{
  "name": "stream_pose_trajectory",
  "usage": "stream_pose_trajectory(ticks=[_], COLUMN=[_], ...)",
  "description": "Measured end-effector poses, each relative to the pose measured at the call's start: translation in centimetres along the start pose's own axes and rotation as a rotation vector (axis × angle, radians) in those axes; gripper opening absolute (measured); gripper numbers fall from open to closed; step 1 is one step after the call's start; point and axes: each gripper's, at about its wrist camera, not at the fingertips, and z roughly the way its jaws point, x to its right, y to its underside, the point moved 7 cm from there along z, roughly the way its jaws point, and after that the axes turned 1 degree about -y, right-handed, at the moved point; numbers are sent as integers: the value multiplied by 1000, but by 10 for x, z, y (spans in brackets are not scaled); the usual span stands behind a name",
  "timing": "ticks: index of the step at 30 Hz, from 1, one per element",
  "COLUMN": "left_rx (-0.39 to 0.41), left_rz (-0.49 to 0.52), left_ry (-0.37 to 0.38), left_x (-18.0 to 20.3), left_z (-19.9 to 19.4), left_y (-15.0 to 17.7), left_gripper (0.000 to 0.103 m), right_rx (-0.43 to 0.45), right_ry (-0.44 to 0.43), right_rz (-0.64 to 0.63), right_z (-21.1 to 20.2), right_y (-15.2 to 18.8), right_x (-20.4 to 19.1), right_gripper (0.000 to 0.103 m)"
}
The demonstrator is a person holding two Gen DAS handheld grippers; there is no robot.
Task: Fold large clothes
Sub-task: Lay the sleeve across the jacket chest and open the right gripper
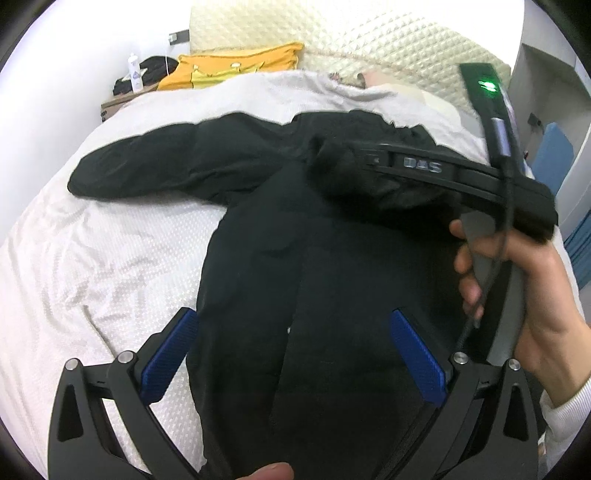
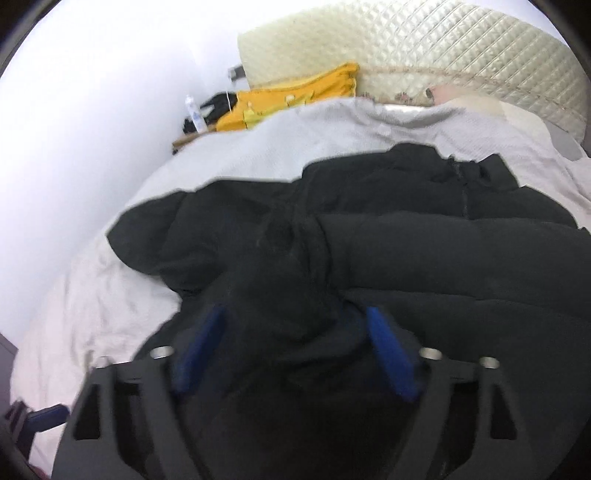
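Observation:
A black puffer jacket (image 1: 295,229) lies spread on a bed with a pale cover (image 1: 92,266). One sleeve (image 1: 147,166) stretches out to the left. My left gripper (image 1: 293,321) is open just above the jacket's lower body, blue pads wide apart, nothing pinched. In the right wrist view the other sleeve (image 2: 443,251) lies across the jacket's chest (image 2: 369,192). My right gripper (image 2: 295,314) is open over a bunch of black fabric that sits loosely between its blue pads. A hand (image 1: 535,295) holds the right gripper's black housing (image 1: 424,166) over the jacket's right side.
A quilted cream headboard (image 1: 351,33) stands behind the bed. A yellow cushion (image 1: 229,66) and a bedside table with a white bottle (image 1: 135,72) are at the back left. White wall runs along the left, and blue furniture (image 1: 554,151) stands at the right.

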Motion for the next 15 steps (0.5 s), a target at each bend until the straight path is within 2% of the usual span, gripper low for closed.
stream_pose_trajectory(ticks=[3, 7, 11, 15], left_rx=[38, 97, 157, 192], left_rz=[-13, -5, 12, 29], left_ry=[14, 18, 20, 54], left_x=[1, 8, 17, 30], left_z=[-21, -52, -81, -107], left_y=[-5, -11, -13, -8], left_gripper=[103, 103, 103, 103], right_rx=[35, 64, 141, 209], right_ry=[4, 79, 120, 170], right_rz=[-2, -41, -54, -79], right_z=[-32, -83, -148, -208], right_y=[-4, -6, -2, 11], right_x=[-2, 1, 2, 1], right_gripper=[84, 84, 84, 84])
